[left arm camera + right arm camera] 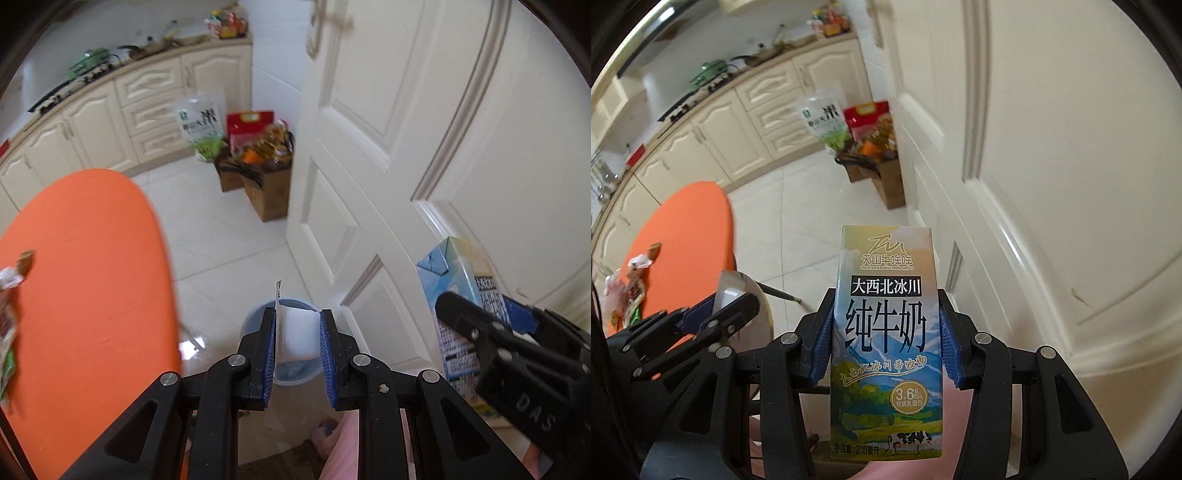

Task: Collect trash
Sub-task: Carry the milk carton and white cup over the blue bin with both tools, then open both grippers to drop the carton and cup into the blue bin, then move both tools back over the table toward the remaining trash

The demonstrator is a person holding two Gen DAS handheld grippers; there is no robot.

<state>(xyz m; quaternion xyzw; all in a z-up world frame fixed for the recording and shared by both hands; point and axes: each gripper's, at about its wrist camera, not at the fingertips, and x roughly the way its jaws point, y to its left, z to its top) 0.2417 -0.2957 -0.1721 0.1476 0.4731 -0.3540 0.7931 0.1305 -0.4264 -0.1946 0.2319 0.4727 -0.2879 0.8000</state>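
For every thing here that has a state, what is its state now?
left gripper: shut on white cup
right gripper: shut on milk carton, upright
blue bin: open, under the cup
wrappers: lying on orange table
door: ajar

Bright even daylight, motion blur, fisheye-warped dark corners.

An orange table (85, 266) fills the room from eight to ten o'clock. Cream cabinets (110, 110) curve behind it, a green pot (90, 59) on the counter at eleven. At twelve o'clock, cardboard boxes (269, 188) stuffed with groceries sit beside a white panelled door (388, 147), a green-and-white bag (201, 123) leaning just left.
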